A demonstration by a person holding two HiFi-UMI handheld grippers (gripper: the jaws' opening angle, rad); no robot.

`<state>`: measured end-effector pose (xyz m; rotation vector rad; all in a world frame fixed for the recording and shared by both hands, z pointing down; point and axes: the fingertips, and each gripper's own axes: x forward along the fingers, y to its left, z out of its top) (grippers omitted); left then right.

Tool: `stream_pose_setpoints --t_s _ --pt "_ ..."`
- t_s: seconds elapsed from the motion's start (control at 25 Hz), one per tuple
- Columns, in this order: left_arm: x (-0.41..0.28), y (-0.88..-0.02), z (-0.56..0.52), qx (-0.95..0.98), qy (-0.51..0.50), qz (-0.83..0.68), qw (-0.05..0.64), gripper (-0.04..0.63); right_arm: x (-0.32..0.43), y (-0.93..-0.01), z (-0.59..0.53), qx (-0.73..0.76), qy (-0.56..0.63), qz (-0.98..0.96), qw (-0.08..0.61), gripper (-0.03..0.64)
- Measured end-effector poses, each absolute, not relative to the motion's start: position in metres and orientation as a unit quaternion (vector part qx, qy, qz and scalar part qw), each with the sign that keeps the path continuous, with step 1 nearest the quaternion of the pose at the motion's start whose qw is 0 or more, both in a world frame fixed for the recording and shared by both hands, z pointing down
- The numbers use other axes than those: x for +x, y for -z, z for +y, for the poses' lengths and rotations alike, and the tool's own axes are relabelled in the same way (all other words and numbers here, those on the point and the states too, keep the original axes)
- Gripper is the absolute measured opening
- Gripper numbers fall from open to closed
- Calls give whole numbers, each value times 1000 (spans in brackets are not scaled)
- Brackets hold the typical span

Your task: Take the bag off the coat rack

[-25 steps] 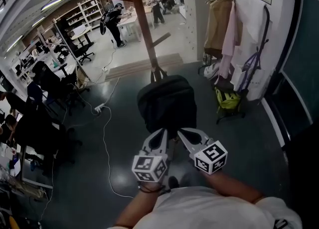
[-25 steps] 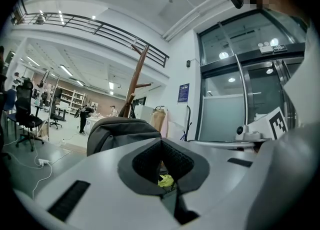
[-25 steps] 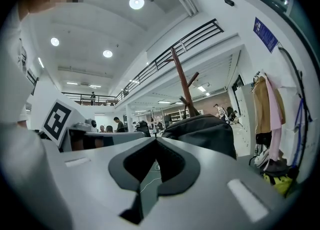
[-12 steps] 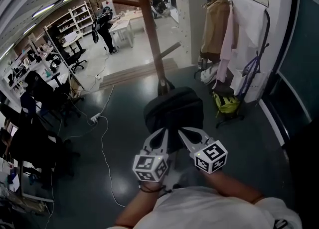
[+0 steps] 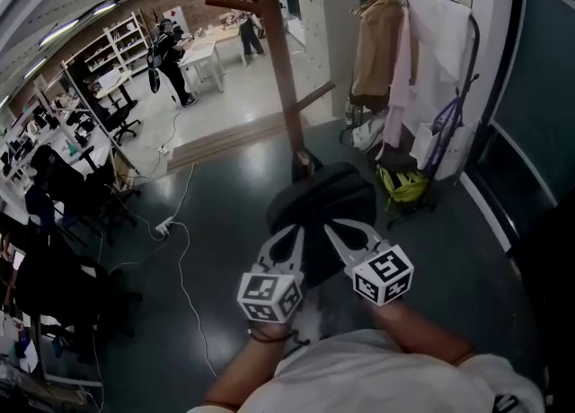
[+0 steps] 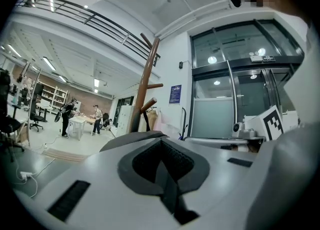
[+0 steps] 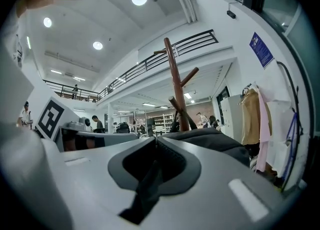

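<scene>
A black bag [image 5: 319,209] hangs against the brown wooden coat rack [image 5: 280,61], its top handle [image 5: 304,165] up by the pole. My left gripper [image 5: 289,241] is shut on a black strap [image 6: 167,189] at the bag's near edge. My right gripper [image 5: 334,232] holds a second black strap [image 7: 145,189]; its jaws are opening a little, with the strap still between them. The left gripper view shows the bag's dark top [image 6: 132,138] beyond the jaws, with the rack [image 6: 142,91] behind. The right gripper view has the bag [image 7: 215,141] and the rack [image 7: 176,81] too.
A clothes rail with coats [image 5: 386,52] stands by the right wall, a yellow-green bag [image 5: 402,182] under it. A white cable [image 5: 184,259] trails over the dark floor. Desks and chairs [image 5: 67,178] fill the left side. People stand at the far tables [image 5: 171,61].
In the head view the rack and bag have drifted right and nearer. The bag looks more bunched up. Both grippers stay at its near edge on the straps.
</scene>
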<state>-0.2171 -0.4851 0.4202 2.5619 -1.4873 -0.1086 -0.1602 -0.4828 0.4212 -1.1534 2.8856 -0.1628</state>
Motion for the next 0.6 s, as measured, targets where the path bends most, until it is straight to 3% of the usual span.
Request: stream_pose_setpoints --t_s 0.6 --pt "-233 -413 -517 863 33 -497 86 6 -158 -383 -559 -369 8 929 15 38"
